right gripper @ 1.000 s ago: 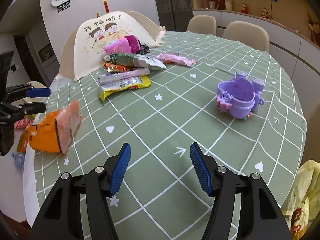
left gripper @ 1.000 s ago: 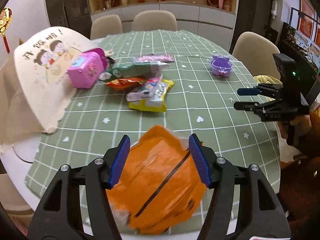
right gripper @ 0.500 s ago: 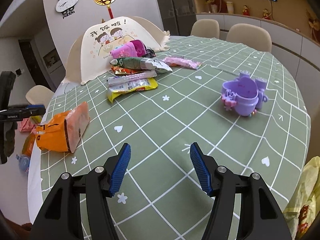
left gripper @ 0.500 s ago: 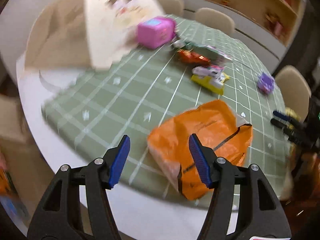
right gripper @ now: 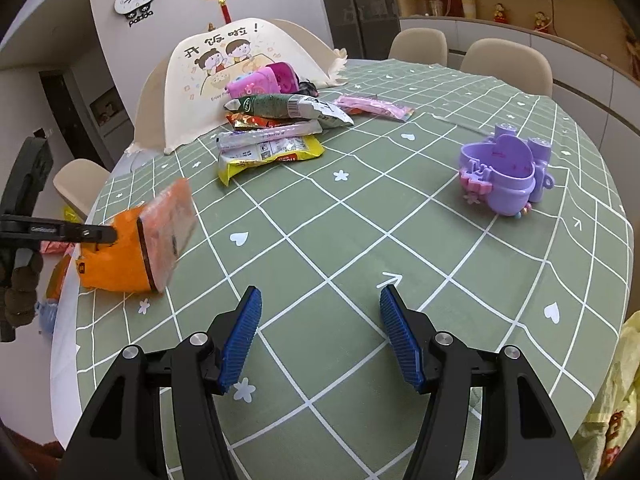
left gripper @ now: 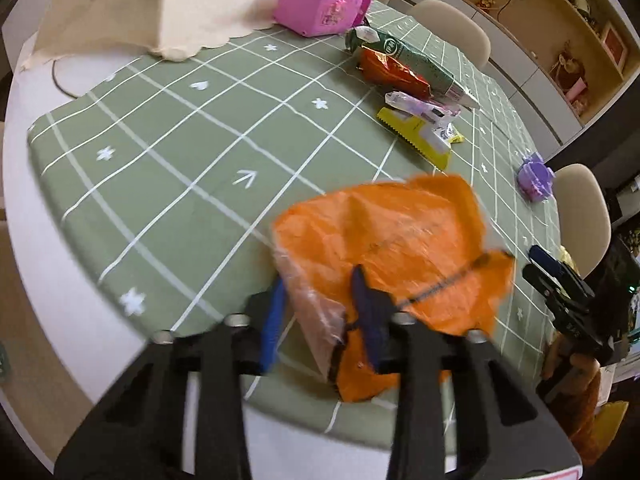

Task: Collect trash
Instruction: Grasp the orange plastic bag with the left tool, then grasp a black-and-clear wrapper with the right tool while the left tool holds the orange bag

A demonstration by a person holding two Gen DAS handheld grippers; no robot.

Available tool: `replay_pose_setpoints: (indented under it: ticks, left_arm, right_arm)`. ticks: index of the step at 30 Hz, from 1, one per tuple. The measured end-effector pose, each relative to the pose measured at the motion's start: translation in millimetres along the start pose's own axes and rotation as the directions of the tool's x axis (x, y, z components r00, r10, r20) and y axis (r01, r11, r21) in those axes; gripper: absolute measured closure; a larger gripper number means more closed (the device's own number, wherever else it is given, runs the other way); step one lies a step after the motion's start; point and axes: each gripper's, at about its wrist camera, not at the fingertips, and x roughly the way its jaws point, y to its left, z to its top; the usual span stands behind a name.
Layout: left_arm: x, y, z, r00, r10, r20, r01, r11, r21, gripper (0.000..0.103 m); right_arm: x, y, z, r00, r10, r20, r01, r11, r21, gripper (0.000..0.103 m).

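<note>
An orange snack bag (left gripper: pixel 392 240) lies at the near edge of the green checked tablecloth (left gripper: pixel 180 152). My left gripper (left gripper: pixel 320 316) is closing its jaws, with the bag's near end between the blue pads, which touch it on both sides. In the right wrist view the same orange bag (right gripper: pixel 132 248) is blurred at the table's left rim, with the left gripper (right gripper: pixel 100 234) against it. My right gripper (right gripper: pixel 320 336) hovers open over bare cloth with nothing between its fingers. A pile of snack wrappers (right gripper: pixel 272 132) lies mid-table.
A purple toy (right gripper: pixel 504 176) stands at the right. A pink toy box (left gripper: pixel 320 4) sits by a cream food cover (right gripper: pixel 216 80) at the back. A yellow plastic bag (right gripper: pixel 616 400) hangs off the table's right edge. Chairs ring the table.
My left gripper rolled, sank toward the orange bag and narrowed its jaws onto the bag's near end. The right gripper stayed about where it was, still open.
</note>
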Motion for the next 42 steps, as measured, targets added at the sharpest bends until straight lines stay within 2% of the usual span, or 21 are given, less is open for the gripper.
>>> replay_pose_setpoints:
  ticks: [5, 8, 11, 15, 17, 19, 21, 23, 26, 29, 31, 33, 35, 37, 39, 42]
  left_arm:
    - [2, -17, 6, 0.998, -0.042, 0.053, 0.039, 0.998, 0.049, 0.088]
    - [1, -21, 12, 0.994, -0.048, 0.102, 0.044, 0.998, 0.038, 0.09]
    - [2, -25, 23, 0.979, -0.05, 0.2, 0.055, 0.998, -0.02, 0.09]
    - [8, -31, 35, 0.944, -0.049, 0.326, 0.057, 0.998, -0.017, 0.09]
    - [15, -30, 41, 0.933, -0.022, 0.359, 0.034, 0.999, -0.025, 0.09]
    - [20, -26, 46, 0.933, -0.014, 0.36, 0.029, 0.999, -0.036, 0.09]
    - [26, -20, 54, 0.944, -0.037, 0.328, 0.053, 0.998, -0.039, 0.09]
    - [27, -23, 62, 0.949, -0.032, 0.314, 0.031, 0.999, 0.009, 0.09]
    - [29, -30, 79, 0.954, -0.055, 0.296, 0.035, 0.997, 0.072, 0.089]
    - [26, -30, 91, 0.936, -0.059, 0.346, 0.041, 0.997, 0.059, 0.088]
    - [25, -27, 94, 0.916, -0.057, 0.397, 0.036, 0.998, 0.061, 0.088]
    - [27, -22, 94, 0.911, -0.067, 0.407, 0.045, 0.997, 0.065, 0.088]
    - [33, -14, 97, 0.919, -0.098, 0.382, 0.086, 0.995, 0.048, 0.088]
    - [35, -7, 99, 0.923, -0.132, 0.362, 0.132, 0.991, 0.023, 0.088]
    - [36, -7, 99, 0.922, -0.143, 0.361, 0.144, 0.989, 0.024, 0.088]
    - [37, -2, 100, 0.922, -0.155, 0.355, 0.161, 0.987, 0.014, 0.088]
  right_arm:
    - [3, 7, 1, 0.999, -0.036, -0.017, 0.035, 0.998, -0.049, 0.044]
    - [5, 13, 2, 0.997, -0.068, -0.035, 0.065, 0.994, -0.082, 0.044]
    - [8, 18, 2, 0.994, -0.102, -0.043, 0.096, 0.989, -0.114, 0.044]
    - [10, 21, 4, 0.988, -0.138, -0.069, 0.129, 0.983, -0.129, 0.044]
    - [13, 22, 11, 0.983, -0.155, -0.099, 0.142, 0.982, -0.126, 0.044]
    - [10, 25, 22, 0.99, -0.124, -0.068, 0.113, 0.983, -0.148, 0.044]
    - [3, 28, 38, 0.997, -0.08, -0.006, 0.078, 0.985, -0.155, 0.044]
    - [-1, 29, 69, 0.998, -0.04, 0.05, 0.046, 0.989, -0.143, 0.044]
    - [14, 34, 120, 0.999, 0.007, 0.043, -0.001, 0.99, -0.14, 0.044]
    - [43, 41, 170, 0.999, -0.022, 0.027, 0.027, 0.982, -0.187, 0.044]
    - [68, 45, 203, 0.996, -0.072, 0.058, 0.084, 0.968, -0.235, 0.044]
    - [102, 46, 235, 0.992, -0.106, 0.071, 0.122, 0.95, -0.286, 0.044]
    - [134, 44, 257, 0.992, -0.12, 0.051, 0.13, 0.944, -0.304, 0.044]
    - [176, 41, 280, 0.992, -0.125, 0.005, 0.121, 0.949, -0.293, 0.053]
    - [206, 39, 295, 0.991, -0.126, -0.042, 0.11, 0.957, -0.268, 0.059]
    - [246, 41, 310, 0.99, -0.096, -0.102, 0.066, 0.961, -0.269, 0.059]
